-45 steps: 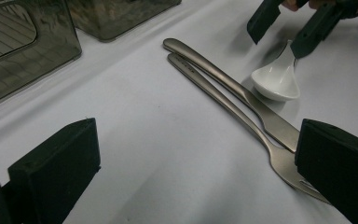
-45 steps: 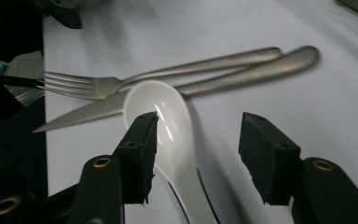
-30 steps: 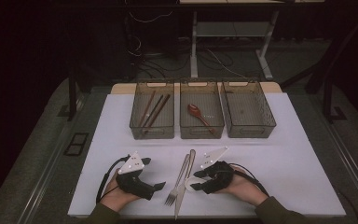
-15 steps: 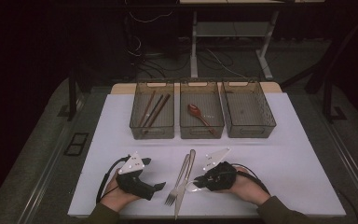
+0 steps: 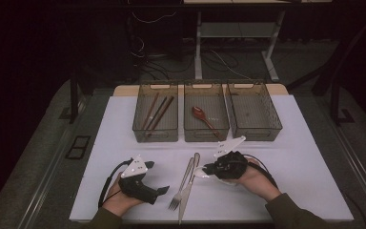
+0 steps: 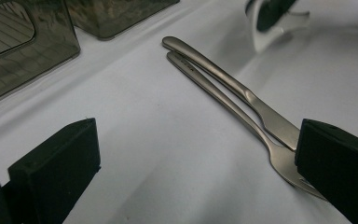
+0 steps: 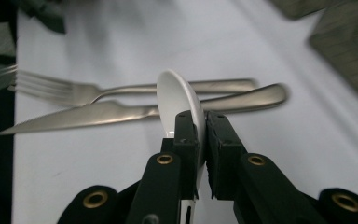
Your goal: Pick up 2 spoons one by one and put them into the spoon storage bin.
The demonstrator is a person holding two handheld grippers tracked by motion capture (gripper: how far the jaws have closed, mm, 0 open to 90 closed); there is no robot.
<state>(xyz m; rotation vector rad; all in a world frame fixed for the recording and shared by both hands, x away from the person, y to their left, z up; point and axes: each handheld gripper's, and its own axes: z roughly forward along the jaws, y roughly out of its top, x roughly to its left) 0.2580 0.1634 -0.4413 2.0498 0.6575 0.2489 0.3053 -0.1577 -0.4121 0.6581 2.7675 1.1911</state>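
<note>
So right claw [image 7: 200,140] pinching white spoon [image 7: 179,100] by rim — looks ceramic: light, stiff, slick, chippable; handle safer to grip. Left claw [image 6: 191,154] wide open beside fork [image 6: 242,121].

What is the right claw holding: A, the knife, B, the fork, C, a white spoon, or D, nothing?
C: in the right gripper view the right claw is shut on a white spoon, edge-on between its jaws, while the fork and knife lie on the table beyond it.
</note>
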